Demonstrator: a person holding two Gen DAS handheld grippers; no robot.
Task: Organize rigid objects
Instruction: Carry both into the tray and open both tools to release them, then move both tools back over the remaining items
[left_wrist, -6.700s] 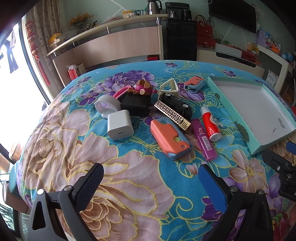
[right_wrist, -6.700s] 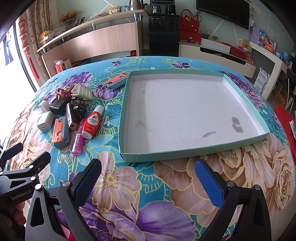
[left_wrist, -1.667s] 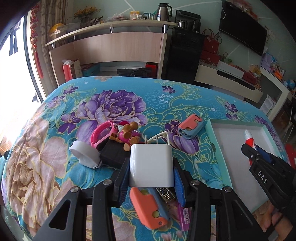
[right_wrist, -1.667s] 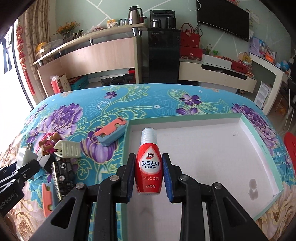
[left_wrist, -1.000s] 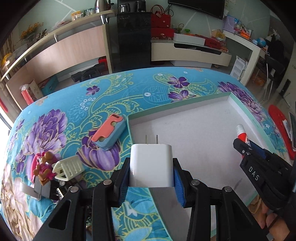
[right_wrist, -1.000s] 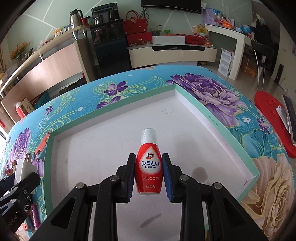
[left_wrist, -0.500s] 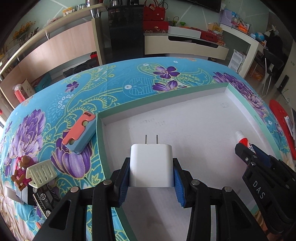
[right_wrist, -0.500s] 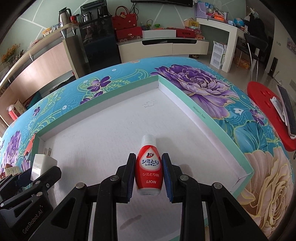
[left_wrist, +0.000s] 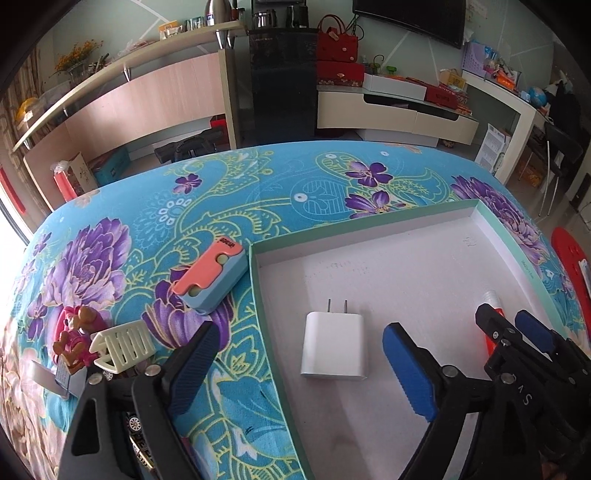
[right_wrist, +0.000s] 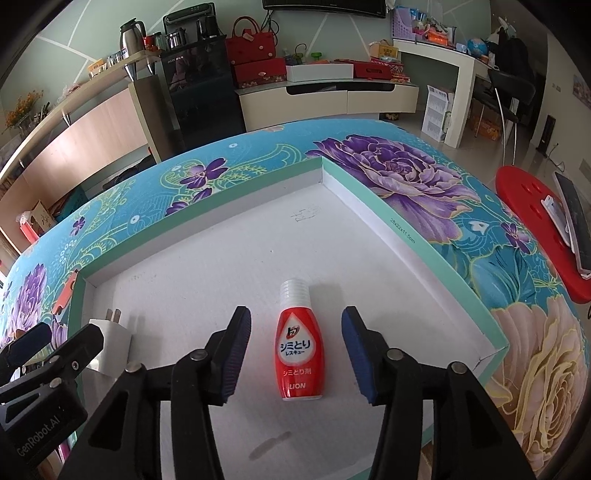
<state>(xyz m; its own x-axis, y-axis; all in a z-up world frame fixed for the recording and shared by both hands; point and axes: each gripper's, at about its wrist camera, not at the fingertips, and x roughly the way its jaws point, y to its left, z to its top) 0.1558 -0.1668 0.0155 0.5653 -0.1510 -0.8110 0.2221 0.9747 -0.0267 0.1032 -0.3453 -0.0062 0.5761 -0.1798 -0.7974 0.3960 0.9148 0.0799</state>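
Left wrist view: my left gripper (left_wrist: 297, 373) has just been opening, jaws wide, and the white USB charger (left_wrist: 335, 346) lies released between them on the floor of the green-rimmed tray (left_wrist: 275, 373), prongs toward twelve o'clock. At ten o'clock, the orange-and-blue case (left_wrist: 210, 277) sits on the floral tablecloth (left_wrist: 122, 229), just beside the tray's corner. At three o'clock the right gripper (left_wrist: 509, 328) shows.

Right wrist view: my right gripper (right_wrist: 293, 358) has just been opening too; the red LION stain-remover bottle (right_wrist: 298, 350) lies free between its pads, cap toward twelve, inside the tray. The charger sits at nine o'clock.
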